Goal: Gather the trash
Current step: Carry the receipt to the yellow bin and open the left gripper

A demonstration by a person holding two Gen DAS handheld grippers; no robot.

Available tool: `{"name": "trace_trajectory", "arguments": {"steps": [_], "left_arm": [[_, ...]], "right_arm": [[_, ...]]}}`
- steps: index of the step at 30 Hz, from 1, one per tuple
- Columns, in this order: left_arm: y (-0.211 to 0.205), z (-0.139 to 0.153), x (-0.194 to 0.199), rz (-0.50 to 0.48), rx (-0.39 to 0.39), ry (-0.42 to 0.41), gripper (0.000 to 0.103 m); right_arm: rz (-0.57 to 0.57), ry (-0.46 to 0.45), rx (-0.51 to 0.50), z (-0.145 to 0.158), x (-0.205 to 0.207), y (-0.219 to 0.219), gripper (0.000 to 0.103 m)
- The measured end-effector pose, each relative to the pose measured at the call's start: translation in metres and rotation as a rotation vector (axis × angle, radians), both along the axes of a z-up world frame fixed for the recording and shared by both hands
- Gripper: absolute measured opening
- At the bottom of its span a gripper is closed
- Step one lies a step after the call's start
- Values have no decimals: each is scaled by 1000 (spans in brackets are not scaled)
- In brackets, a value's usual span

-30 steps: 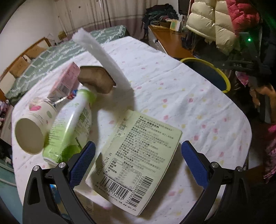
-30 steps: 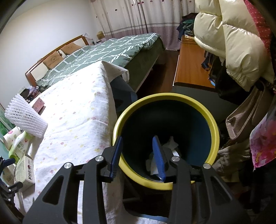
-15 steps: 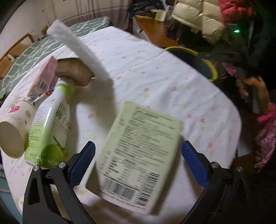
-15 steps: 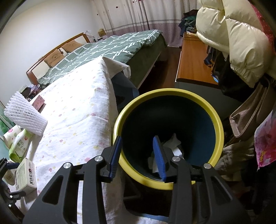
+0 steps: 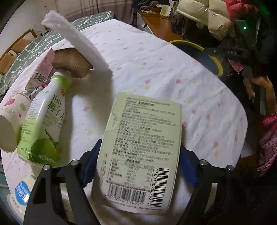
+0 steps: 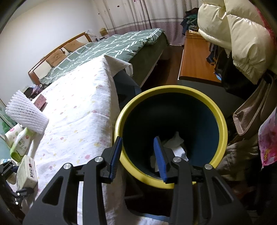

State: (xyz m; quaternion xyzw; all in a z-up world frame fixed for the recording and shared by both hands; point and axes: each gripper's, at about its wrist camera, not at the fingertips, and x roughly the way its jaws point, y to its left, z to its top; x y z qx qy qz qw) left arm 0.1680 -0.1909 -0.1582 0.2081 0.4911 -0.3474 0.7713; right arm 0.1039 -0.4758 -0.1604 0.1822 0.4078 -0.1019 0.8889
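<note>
Left wrist view: left gripper [image 5: 138,162] jaws clamp pale green drink carton [image 5: 142,152] low; it could pivot loose; right gripper [image 6: 137,155] jaws gape, empty

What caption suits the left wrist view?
Left gripper shut on a pale green carton above the dotted tablecloth.

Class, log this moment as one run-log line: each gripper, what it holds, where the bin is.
left gripper: shut on carton | right gripper: open, holding nothing, over bin | bin: beside table

home bedroom, bed [image 6: 110,46], curtains [image 6: 138,15], hung coats [image 6: 233,34]
</note>
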Motion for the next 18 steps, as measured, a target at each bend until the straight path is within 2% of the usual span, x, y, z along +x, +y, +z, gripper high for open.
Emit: {"name": "trace_trajectory", "arguments": {"steps": [6, 13, 18], "left_arm": [[-28, 19, -4, 18, -31, -36, 75], [-72, 43, 8, 30, -96, -59, 75], [-128, 48, 22, -10, -129, -39, 75]], "right_arm": [[-18, -20, 2, 5, -14, -8, 37], [-76, -46, -20, 12, -48, -26, 37], [-100, -49, -38, 15, -77, -34, 37]]}}
